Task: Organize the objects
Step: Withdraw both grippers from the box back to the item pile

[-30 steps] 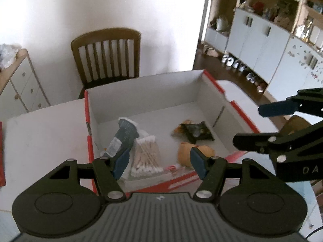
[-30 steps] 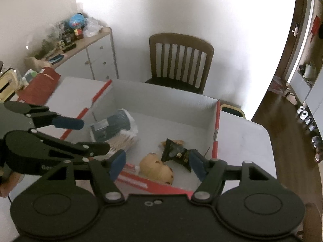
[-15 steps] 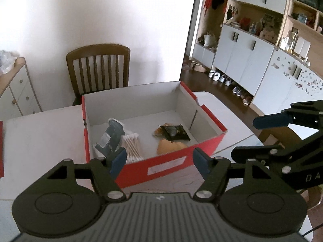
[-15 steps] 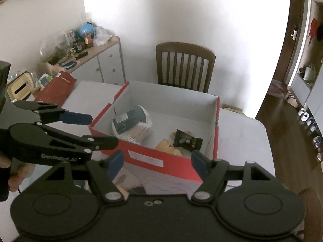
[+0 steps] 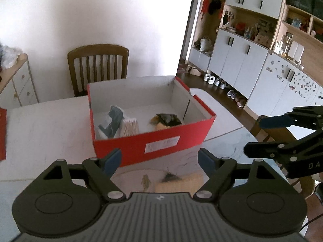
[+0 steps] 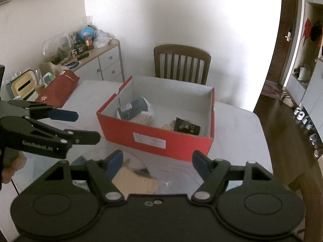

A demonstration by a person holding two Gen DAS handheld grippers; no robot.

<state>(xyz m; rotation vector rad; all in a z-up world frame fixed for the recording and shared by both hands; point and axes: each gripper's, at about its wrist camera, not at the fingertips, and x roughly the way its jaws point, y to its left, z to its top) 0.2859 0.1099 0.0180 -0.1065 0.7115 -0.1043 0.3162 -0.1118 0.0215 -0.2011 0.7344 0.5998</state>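
A red shoebox (image 5: 153, 145) (image 6: 153, 139) stands open on the white table. Inside it lie a grey-blue pack (image 5: 113, 119) (image 6: 133, 109), a bundle of cotton swabs (image 5: 131, 126) (image 6: 144, 118), a dark snack packet (image 5: 168, 119) (image 6: 186, 126) and a tan object (image 5: 161, 126) (image 6: 166, 127), mostly hidden by the front wall. My left gripper (image 5: 159, 160) (image 6: 76, 125) is open and empty, in front of the box. My right gripper (image 6: 156, 161) (image 5: 266, 133) is open and empty, also in front of it.
A wooden chair (image 5: 98, 66) (image 6: 181, 64) stands behind the table. A red lid (image 6: 58, 90) lies at the table's left by a cluttered sideboard (image 6: 94, 56). Cabinets (image 5: 242, 60) line the right. A glass pane under the grippers shows a tan item (image 6: 135, 179).
Both grippers have pulled back and up from over the box, which now sits farther away with its red front wall in full view. Both stay open and empty.
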